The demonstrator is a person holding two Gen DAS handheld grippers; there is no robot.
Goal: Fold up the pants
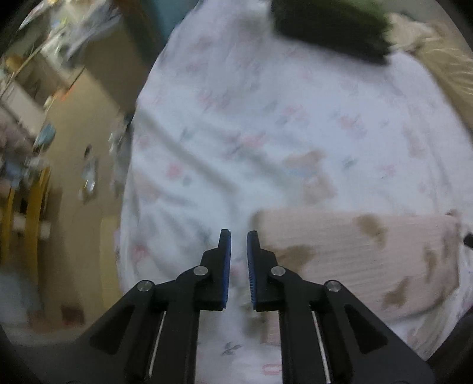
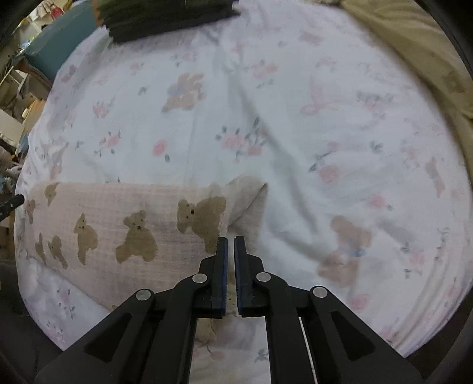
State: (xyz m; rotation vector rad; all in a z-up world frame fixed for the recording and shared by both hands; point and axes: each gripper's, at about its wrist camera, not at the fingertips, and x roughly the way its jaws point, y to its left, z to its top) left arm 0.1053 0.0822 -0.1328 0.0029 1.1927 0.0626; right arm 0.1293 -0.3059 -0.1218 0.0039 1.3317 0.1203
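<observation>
Pants: one pair, pale pink waffle-knit cloth printed with brown teddy bears [image 2: 124, 224], lies on the bed as a long narrow band, apparently already folded lengthwise, resting on the white floral bedsheet [image 2: 295, 103]. The step in hand looks like the crosswise fold, or a regrasp before it. One left hand-held gripper [image 1: 239, 233] hovers at one end of the band, jaws slightly parted and holding nothing. One right hand-held gripper [image 2: 231, 237] sits over the opposite end, its jaws nearly closed with a narrow gap; whether any cloth is pinched I cannot tell. Next, each needs a firm pinch on an end corner to carry one end over the other. One dark folded garment [image 2: 165, 17] lies at the far edge of the bed.
</observation>
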